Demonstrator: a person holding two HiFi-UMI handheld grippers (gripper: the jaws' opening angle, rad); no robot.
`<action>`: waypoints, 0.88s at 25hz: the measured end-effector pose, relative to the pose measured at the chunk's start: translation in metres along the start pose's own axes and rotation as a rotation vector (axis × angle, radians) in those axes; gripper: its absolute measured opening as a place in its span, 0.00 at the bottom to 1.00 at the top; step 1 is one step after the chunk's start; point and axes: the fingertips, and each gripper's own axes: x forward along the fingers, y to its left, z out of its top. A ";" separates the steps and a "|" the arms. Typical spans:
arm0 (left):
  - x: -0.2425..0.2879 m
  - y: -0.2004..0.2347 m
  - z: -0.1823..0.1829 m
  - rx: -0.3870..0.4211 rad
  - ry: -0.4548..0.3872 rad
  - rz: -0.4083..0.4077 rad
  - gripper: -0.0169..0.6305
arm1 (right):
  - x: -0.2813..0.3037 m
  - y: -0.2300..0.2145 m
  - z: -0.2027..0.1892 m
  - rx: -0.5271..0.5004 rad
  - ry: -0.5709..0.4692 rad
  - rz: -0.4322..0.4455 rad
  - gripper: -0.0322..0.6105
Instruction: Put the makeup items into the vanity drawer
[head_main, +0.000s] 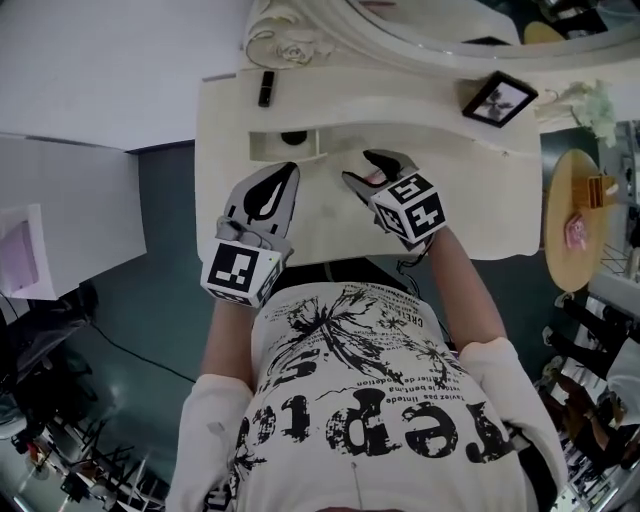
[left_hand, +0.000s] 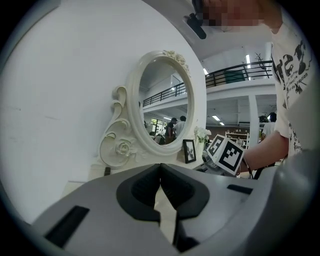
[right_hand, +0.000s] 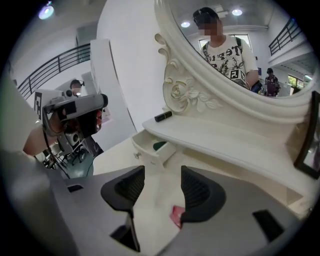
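Left gripper hangs over the front of the worktop, jaws clenched on nothing. Right gripper sits just beside it, jaws released with a clear gap between them and nothing in that gap. A small red item lies flat on the worktop right under the right-hand jaw, off to one side and not centred between the two. The drawer stands pulled out with a dark item already inside. A black tube lies on the upper shelf behind the drawer, well apart from both grippers.

Risks as I see them: closing from here would likely catch only the red item's edge, or miss it, and skid it across the smooth top. The item lies low and flat, so the jaw tips may scrape the worktop. The drawer opening looks narrow — a sloppy drop could hit its front wall and bounce out. The tube looks round, so a nudge could roll it off the shelf.
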 end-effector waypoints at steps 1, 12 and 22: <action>0.006 -0.009 -0.001 -0.002 0.002 -0.006 0.05 | -0.007 -0.005 -0.010 0.004 0.007 0.002 0.41; 0.050 -0.085 -0.037 -0.038 0.055 -0.021 0.05 | -0.026 -0.056 -0.133 -0.060 0.183 -0.014 0.42; 0.057 -0.094 -0.056 -0.061 0.087 0.016 0.05 | -0.019 -0.069 -0.149 -0.084 0.219 -0.010 0.15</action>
